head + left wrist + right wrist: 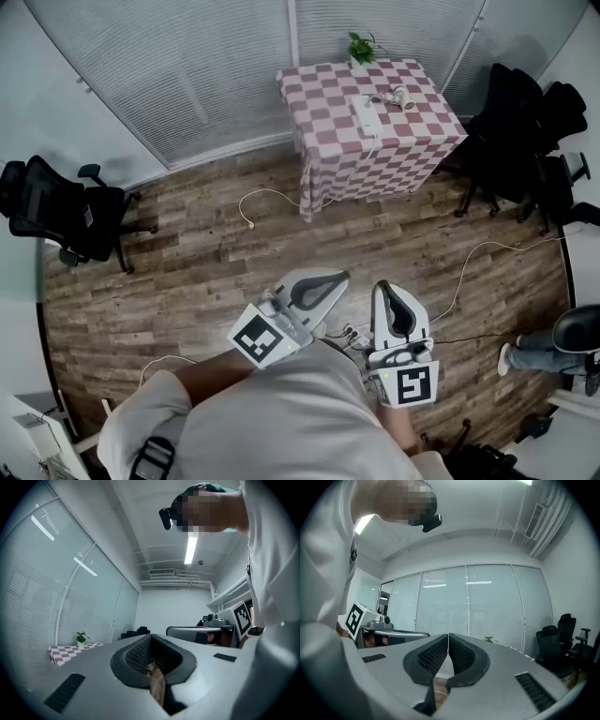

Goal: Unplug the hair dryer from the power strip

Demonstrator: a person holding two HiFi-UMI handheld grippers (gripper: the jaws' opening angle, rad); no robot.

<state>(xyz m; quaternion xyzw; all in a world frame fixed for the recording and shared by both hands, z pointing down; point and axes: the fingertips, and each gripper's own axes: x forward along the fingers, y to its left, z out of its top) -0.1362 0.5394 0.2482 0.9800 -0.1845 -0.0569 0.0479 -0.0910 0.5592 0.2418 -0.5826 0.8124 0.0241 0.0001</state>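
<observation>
Left gripper (341, 278): held level close before the person's chest, jaws shut pad to pad, nothing between them.
Right gripper (386, 287): just beside the left one, also level, jaws closed together, empty.
Wooden floor (187, 272): white cables (255, 199) trail across it. One black office chair (66, 214) stands at the left and a cluster of black chairs (525, 141) at the right.
Table (375, 178): draped in a red-and-white checked cloth, well apart from both grippers, set against the window blinds (187, 75).
On the table:
- White power strip (366, 114), its cord running off the front edge.
- Hair dryer (401, 96), just beside the strip's far end; too small to tell whether it is plugged in.
- Potted plant (360, 47), at the far edge.
</observation>
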